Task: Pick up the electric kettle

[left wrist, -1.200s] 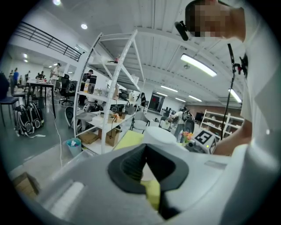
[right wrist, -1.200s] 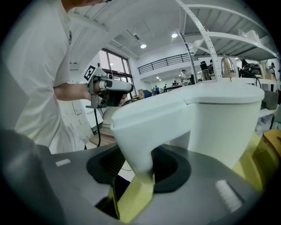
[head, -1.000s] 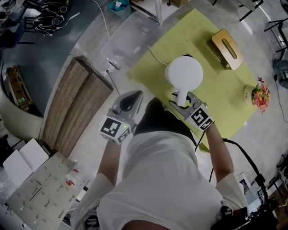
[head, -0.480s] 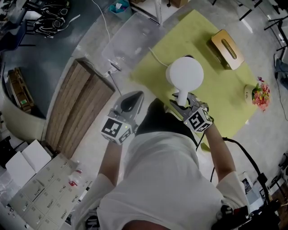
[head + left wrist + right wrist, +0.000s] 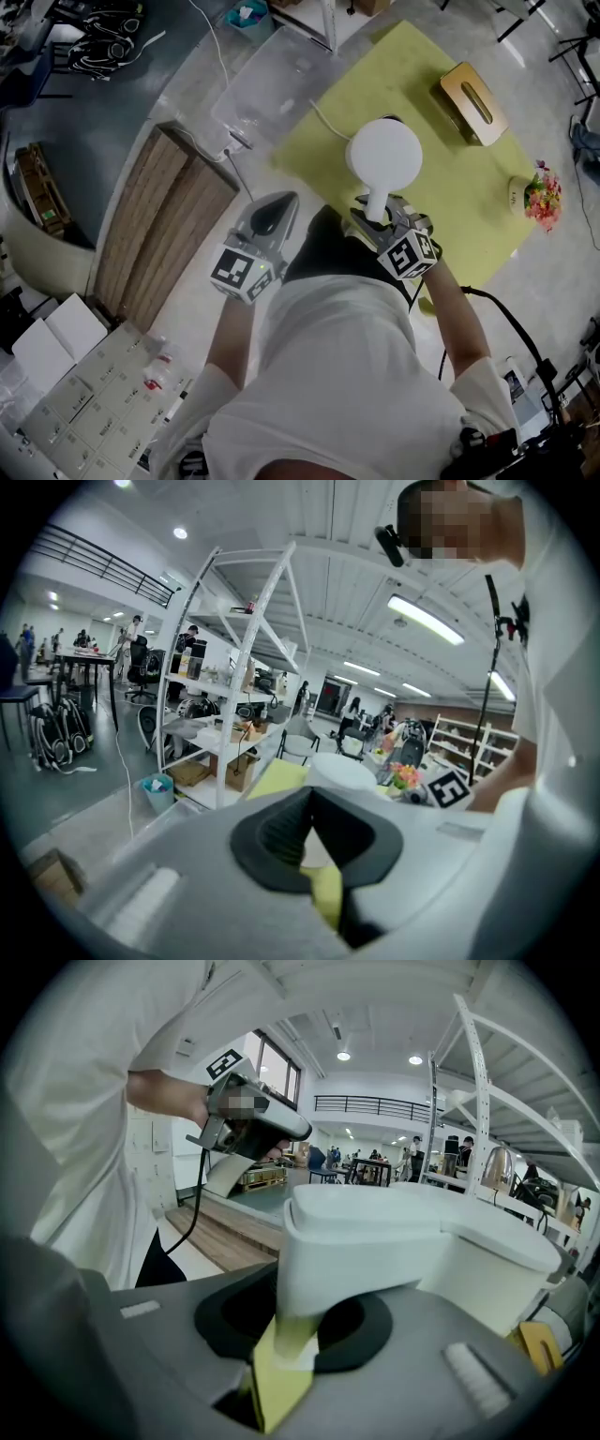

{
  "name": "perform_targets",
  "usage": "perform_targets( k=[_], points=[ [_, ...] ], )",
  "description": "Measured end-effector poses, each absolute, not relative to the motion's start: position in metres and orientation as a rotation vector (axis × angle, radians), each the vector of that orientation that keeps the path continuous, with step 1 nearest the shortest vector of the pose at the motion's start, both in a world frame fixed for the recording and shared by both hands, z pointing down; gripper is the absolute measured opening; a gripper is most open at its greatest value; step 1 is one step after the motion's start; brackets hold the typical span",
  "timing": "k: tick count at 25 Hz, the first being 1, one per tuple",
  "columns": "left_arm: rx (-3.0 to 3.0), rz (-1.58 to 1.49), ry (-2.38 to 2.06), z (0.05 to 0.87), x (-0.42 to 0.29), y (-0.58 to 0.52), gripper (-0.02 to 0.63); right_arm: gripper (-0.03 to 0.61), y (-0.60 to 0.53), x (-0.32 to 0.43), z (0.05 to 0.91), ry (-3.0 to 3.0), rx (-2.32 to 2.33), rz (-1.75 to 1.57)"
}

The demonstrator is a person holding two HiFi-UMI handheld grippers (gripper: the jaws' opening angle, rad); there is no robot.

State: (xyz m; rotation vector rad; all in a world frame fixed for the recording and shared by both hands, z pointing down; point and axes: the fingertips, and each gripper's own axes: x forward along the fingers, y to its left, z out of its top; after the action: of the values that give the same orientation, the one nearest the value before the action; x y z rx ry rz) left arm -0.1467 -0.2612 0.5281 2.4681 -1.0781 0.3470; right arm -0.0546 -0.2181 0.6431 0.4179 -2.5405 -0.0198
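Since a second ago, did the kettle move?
No. The kettle sits in the same spot on the yellow mat, just as far from the wooden box.

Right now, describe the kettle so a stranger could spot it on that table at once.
Find the table with the yellow-green cloth. At its near edge stands the kettle, a round white top with a white handle. Only it is big, round and white; beside it are a brown box and a flower pot.

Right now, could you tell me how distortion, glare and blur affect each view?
Head view: dim, flat light, electric kettle sharp. Left gripper view: fisheye bends the shelving; ceiling light glares. Right gripper view: kettle close and soft.
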Motion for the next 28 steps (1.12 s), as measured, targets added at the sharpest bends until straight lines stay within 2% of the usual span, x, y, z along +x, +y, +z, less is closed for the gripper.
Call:
perform_targets(
  k=[28],
  points=[
    [2.484, 0.336, -1.065, 0.52, -0.152, -0.269, 0.003, 0.095, -0.227, -0.064, 0.623, -2.566, 0.432, -0.006]
  ],
)
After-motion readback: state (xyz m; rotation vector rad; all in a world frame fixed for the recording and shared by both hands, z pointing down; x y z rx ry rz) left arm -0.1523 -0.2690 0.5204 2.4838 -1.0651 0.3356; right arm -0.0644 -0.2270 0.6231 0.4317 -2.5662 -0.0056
